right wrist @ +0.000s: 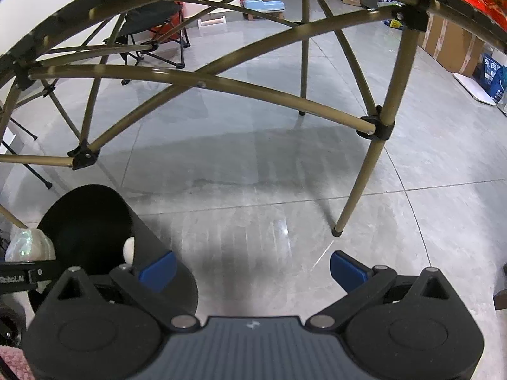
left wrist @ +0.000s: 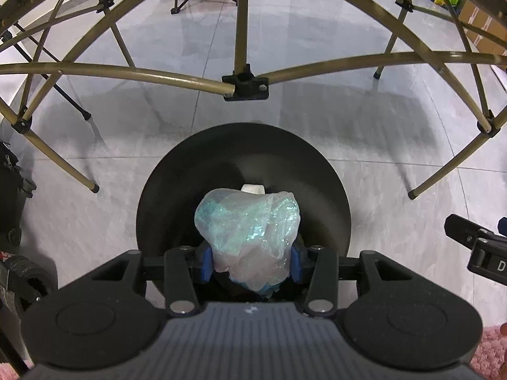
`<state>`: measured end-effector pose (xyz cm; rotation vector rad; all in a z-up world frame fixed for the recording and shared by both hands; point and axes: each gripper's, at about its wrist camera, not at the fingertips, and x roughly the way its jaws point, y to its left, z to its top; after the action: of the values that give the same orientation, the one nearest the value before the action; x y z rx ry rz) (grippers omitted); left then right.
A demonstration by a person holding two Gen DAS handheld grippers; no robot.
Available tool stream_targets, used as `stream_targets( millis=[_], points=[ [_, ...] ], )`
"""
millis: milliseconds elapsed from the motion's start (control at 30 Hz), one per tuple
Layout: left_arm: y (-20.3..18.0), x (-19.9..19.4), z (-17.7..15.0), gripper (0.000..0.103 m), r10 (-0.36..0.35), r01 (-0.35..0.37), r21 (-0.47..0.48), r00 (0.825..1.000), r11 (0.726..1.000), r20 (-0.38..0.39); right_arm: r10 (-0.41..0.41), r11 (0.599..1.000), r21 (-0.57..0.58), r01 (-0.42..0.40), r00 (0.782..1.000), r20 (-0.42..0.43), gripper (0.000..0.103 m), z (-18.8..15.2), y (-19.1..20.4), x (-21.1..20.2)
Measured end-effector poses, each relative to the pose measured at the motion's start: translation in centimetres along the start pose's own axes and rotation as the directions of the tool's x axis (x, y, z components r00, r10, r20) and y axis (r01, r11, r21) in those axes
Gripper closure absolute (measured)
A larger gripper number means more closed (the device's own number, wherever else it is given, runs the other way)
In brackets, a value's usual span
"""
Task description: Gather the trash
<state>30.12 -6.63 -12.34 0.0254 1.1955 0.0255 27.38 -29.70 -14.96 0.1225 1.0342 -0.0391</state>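
Your left gripper (left wrist: 250, 261) clamps crumpled plastic wrap (left wrist: 248, 231) above black bin (left wrist: 177, 174); right gripper (right wrist: 252, 267) apart, empty. Centre over mouth, then release.

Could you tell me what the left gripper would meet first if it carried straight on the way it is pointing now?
Probably the black bin: the left gripper, shut on a crumpled plastic bag, points down into its open mouth, where a white object already lies. Depth is uncertain.

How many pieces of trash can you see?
2. A crumpled plastic bag is pinched in the left gripper over the black bin. A small white piece lies inside the bin. More may be hidden behind the bag.
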Motion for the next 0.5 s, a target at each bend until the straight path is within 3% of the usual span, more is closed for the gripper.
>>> stream_targets(
  millis=[67, 133, 200, 267, 500],
  points=[
    [-0.15, 0.13, -0.02, 0.055, 0.007, -0.007, 0.004, 1.000, 1.000, -0.004, 0.000, 1.000, 0.003, 0.000, 1.000, 0.000, 0.000, -0.01, -0.14, -0.02],
    [-0.22, 0.17, -0.01, 0.046, 0.018, -0.018, 0.006, 1.000, 1.000, -0.001, 0.001, 1.000, 0.006, -0.001, 1.000, 0.002, 0.000, 0.01, -0.23, -0.08],
    [-0.18, 0.14, 0.00, 0.019, 0.025, -0.025, 0.002, 1.000, 1.000, 0.003, 0.003, 1.000, 0.008, -0.003, 1.000, 0.004, 0.000, 0.03, -0.38, -0.12],
    [-0.30, -0.05, 0.01, 0.002, 0.034, -0.034, 0.008, 0.999, 0.999, 0.018, 0.004, 1.000, 0.009, -0.004, 1.000, 0.005, 0.000, 0.04, -0.46, -0.15],
    [-0.14, -0.30, -0.01, 0.000, 0.053, -0.054, 0.011, 0.998, 0.999, 0.028, 0.006, 1.000, 0.003, -0.006, 1.000, 0.004, 0.000, 0.04, -0.34, -0.20]
  ],
)
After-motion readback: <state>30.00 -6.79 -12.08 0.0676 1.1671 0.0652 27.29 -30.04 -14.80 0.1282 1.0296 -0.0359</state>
